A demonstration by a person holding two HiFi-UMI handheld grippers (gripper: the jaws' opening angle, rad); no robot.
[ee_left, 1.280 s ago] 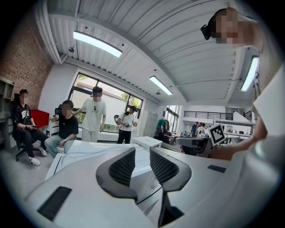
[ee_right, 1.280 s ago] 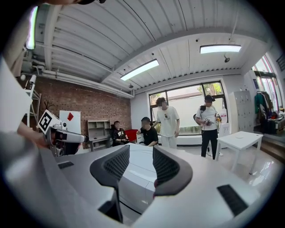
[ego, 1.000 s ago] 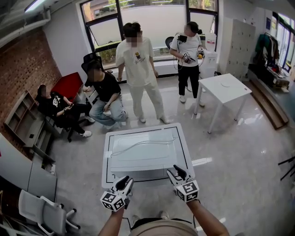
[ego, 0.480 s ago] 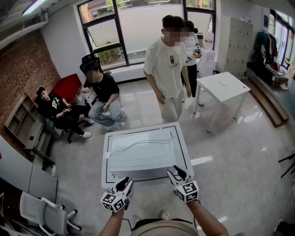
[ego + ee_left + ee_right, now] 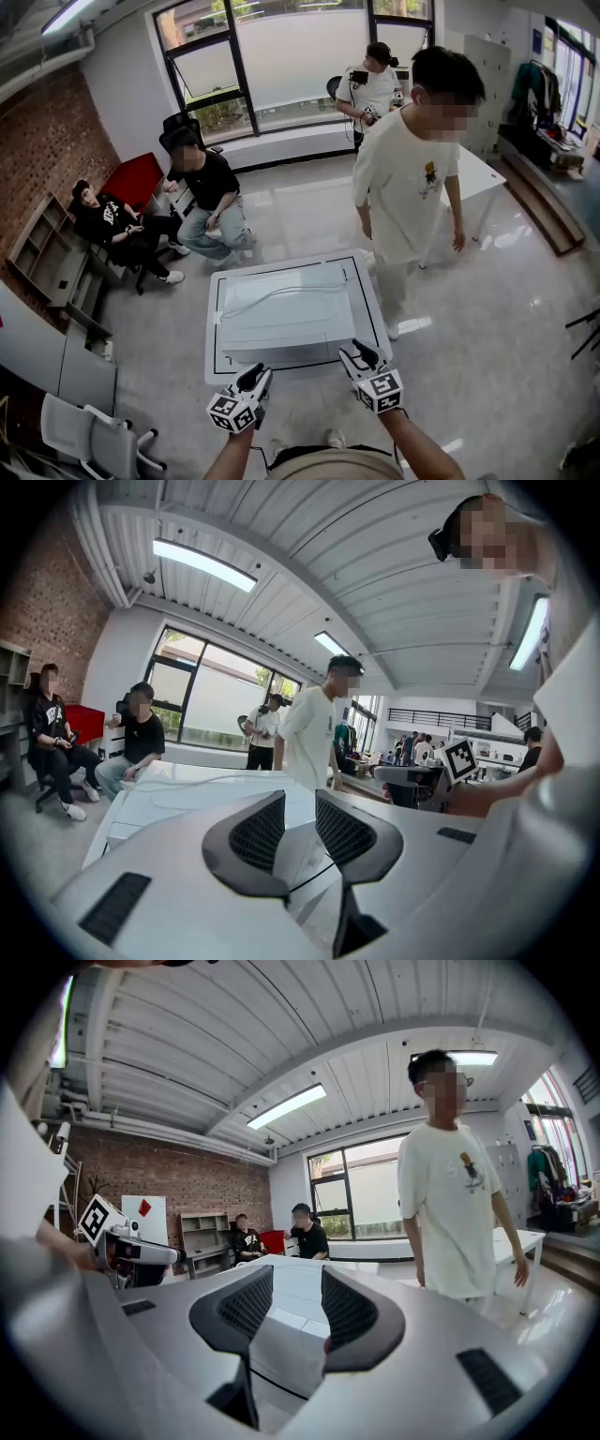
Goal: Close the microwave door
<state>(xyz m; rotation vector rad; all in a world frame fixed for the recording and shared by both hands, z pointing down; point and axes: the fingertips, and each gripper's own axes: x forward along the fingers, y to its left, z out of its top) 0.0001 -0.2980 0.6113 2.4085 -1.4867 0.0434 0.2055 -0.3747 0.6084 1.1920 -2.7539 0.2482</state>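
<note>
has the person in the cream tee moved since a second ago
Yes. The person in the cream tee walked from behind the white table to its right side.

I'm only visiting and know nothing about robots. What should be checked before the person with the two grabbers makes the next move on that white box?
1. Left gripper jaws apart, nothing between them: ok.
2. Right gripper jaws apart, nothing between them: ok.
3. Both grippers face the microwave from the near edge of the table: ok.
4. Whether the microwave is open or shut, seen from above: cannot tell.
5. Room around the table: not ok, a standing person is right beside its right edge.
</note>
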